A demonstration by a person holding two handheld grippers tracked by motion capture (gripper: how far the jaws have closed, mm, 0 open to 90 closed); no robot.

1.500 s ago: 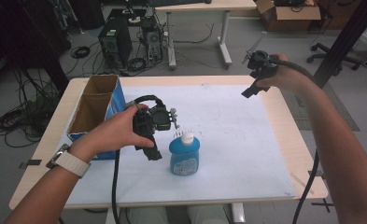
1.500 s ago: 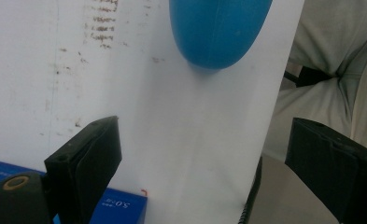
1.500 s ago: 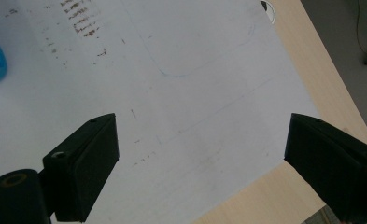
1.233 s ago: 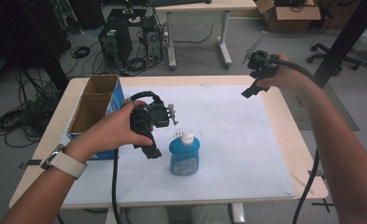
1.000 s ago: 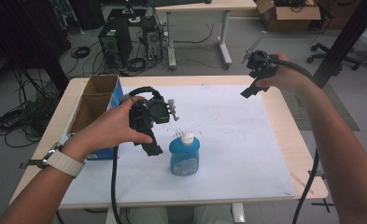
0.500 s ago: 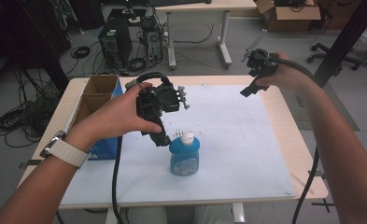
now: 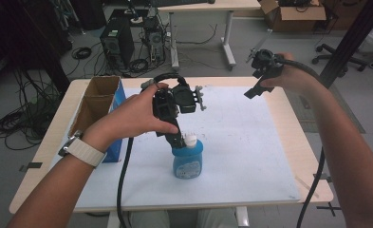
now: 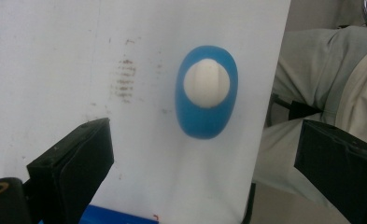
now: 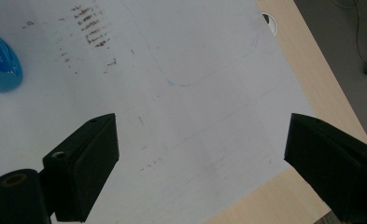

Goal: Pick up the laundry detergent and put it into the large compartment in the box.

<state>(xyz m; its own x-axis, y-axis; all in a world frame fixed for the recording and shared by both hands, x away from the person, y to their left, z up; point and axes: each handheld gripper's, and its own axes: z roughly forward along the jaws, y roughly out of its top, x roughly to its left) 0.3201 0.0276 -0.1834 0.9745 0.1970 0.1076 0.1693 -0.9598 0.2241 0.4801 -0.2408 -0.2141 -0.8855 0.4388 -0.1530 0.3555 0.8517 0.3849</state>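
Observation:
A blue bottle (image 7: 188, 159) with a white cap (image 7: 190, 139) stands upright on the white sheet near the table's front middle. My left gripper (image 7: 179, 138) hangs just above it, pointing straight down, open. In the left gripper view the bottle (image 8: 206, 91) with its cap (image 8: 206, 83) sits between and beyond the wide-apart jaws, untouched. My right gripper (image 7: 256, 88) is held high over the table's far right corner, open and empty. Its own view looks down on the sheet, with the bottle's (image 9: 0, 63) edge at the far left.
An open cardboard box (image 7: 98, 102) with a blue side stands at the table's left. The white sheet (image 7: 250, 142) covers most of the wooden table (image 7: 302, 156). The person's legs (image 8: 321, 93) show past the front edge. Computers and cables lie on the floor behind.
My left gripper swung from beside the bottle's left to right over its cap, tilting to point down. The right gripper barely moved.

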